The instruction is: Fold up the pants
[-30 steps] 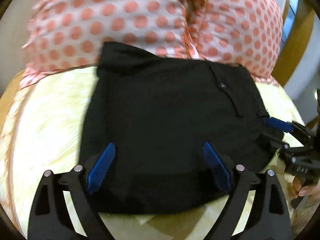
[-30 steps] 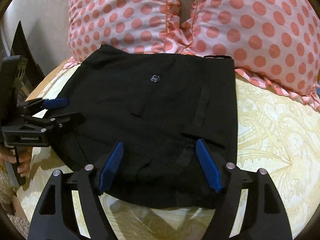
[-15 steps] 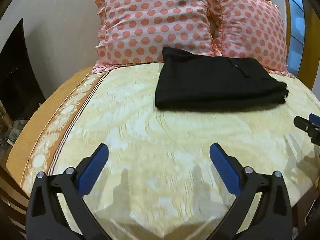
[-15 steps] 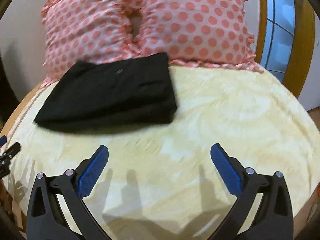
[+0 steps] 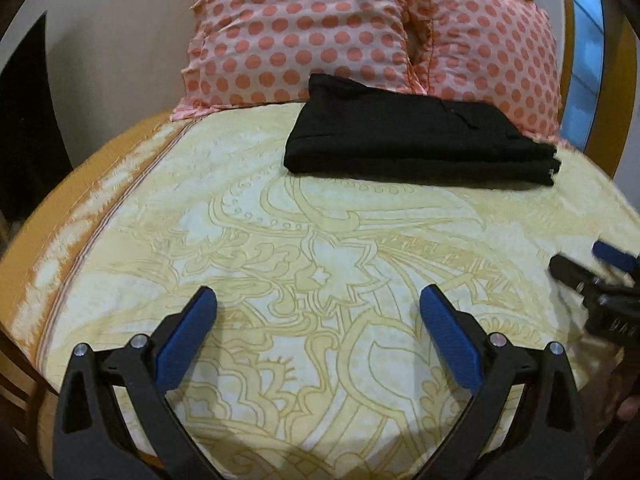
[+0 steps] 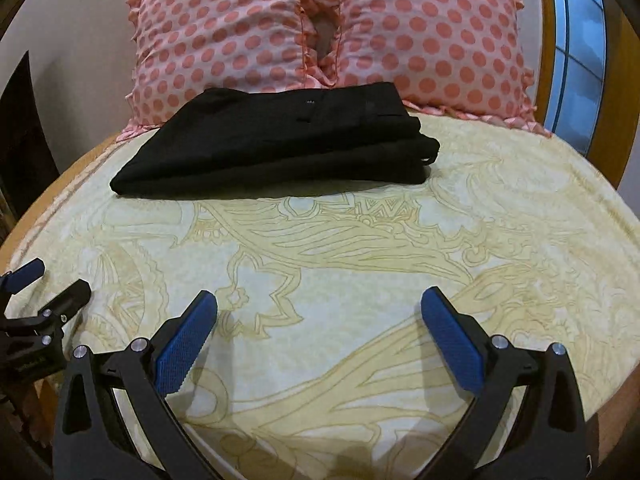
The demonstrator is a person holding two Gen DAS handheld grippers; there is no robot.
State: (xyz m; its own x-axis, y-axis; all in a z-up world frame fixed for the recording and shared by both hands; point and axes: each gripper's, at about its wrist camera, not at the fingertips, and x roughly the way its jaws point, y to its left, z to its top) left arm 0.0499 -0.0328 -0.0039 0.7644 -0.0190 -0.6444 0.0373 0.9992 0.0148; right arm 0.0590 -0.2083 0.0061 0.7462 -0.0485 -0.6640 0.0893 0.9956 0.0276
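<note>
The black pants [image 5: 420, 144] lie folded in a flat stack at the far end of the bed, against the pillows; they also show in the right wrist view [image 6: 280, 144]. My left gripper [image 5: 318, 320] is open and empty, low over the near part of the bed, well short of the pants. My right gripper [image 6: 320, 320] is open and empty too, at about the same distance. Each gripper shows at the edge of the other's view: the right one [image 5: 592, 268] and the left one [image 6: 44, 288].
Two pink polka-dot pillows [image 5: 304, 32] [image 6: 432, 36] stand behind the pants. The yellow patterned bedsheet [image 5: 312, 248] covers the bed. A window with a wooden frame [image 6: 576, 40] is at the right. A dark object [image 5: 24, 120] stands at the left.
Both grippers have pulled back from the pants toward the near end of the bed. The pants stay folded by the pillows and now sit far ahead of both grippers.
</note>
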